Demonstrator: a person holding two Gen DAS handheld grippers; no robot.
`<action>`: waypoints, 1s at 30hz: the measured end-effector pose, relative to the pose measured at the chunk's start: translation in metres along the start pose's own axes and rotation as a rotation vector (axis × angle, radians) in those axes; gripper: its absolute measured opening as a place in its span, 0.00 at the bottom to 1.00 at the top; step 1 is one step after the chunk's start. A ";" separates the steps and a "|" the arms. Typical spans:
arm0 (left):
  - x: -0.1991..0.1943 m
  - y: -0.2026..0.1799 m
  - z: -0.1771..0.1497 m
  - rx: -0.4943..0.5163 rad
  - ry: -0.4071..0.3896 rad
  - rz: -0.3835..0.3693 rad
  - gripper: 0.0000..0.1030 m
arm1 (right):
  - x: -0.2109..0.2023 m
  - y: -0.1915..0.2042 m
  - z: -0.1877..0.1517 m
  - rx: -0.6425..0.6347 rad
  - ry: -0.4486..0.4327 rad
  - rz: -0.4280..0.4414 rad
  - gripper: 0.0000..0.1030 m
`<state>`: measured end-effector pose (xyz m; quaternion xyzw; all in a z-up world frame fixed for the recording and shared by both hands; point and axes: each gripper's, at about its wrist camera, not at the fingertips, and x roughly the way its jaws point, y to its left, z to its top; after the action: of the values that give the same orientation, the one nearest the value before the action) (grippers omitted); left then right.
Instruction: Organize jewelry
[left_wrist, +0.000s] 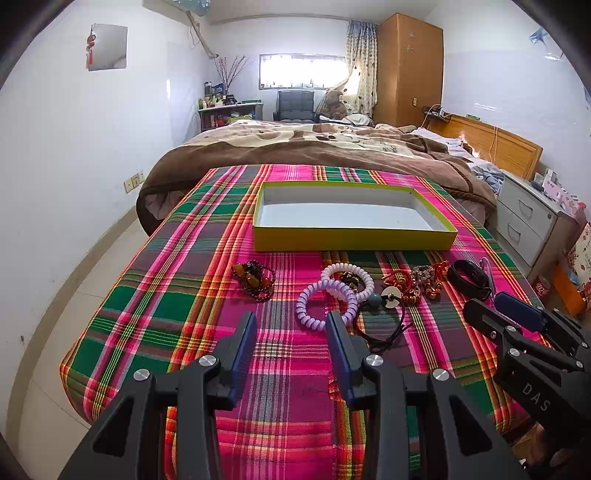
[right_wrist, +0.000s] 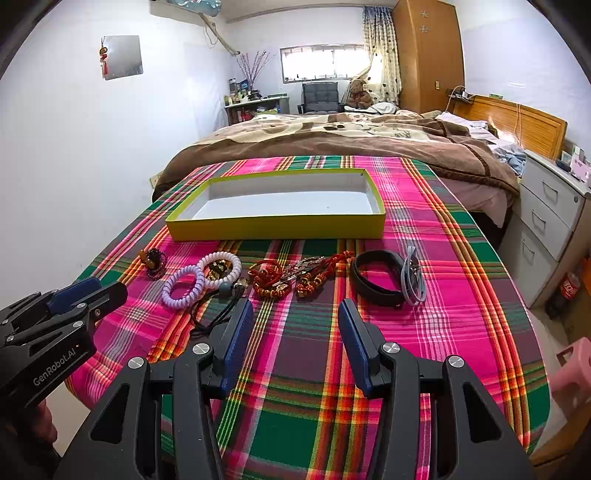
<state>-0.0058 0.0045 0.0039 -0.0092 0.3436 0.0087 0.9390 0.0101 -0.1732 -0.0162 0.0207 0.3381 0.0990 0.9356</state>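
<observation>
A shallow yellow box (left_wrist: 351, 242) (right_wrist: 277, 229) with a bare white inside sits on the plaid cloth. In front of it lies a row of jewelry: a dark bead bracelet (left_wrist: 255, 280) (right_wrist: 155, 262), two pale spiral bands (left_wrist: 325, 301) (right_wrist: 184, 286), a pendant on a black cord (left_wrist: 384, 299) (right_wrist: 225, 290), red bead pieces (left_wrist: 417, 280) (right_wrist: 291, 278), a black band (left_wrist: 469, 282) (right_wrist: 376, 280) and a grey strap (right_wrist: 413, 278). My left gripper (left_wrist: 291, 325) (right_wrist: 94, 291) is open and empty, just short of the spiral bands. My right gripper (right_wrist: 295, 314) (left_wrist: 491, 306) is open and empty, short of the red pieces.
The table (left_wrist: 155, 317) has a plaid cloth and ends close on the left and right. A bed with a brown blanket (left_wrist: 314, 147) lies behind it. A grey drawer cabinet (right_wrist: 546, 229) stands at the right, with a pink stool (right_wrist: 572, 369) near the table's right corner.
</observation>
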 end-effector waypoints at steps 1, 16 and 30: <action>-0.001 0.000 0.000 0.000 0.000 0.001 0.37 | 0.000 0.000 0.000 0.000 0.000 0.000 0.47; 0.000 0.000 0.000 0.000 0.001 0.003 0.37 | -0.001 0.000 0.000 0.001 -0.002 0.000 0.47; 0.018 0.012 0.005 -0.011 0.035 -0.018 0.37 | -0.001 -0.013 0.007 0.027 -0.019 0.001 0.47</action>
<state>0.0108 0.0172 -0.0043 -0.0178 0.3598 0.0019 0.9328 0.0165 -0.1863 -0.0115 0.0345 0.3304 0.0949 0.9384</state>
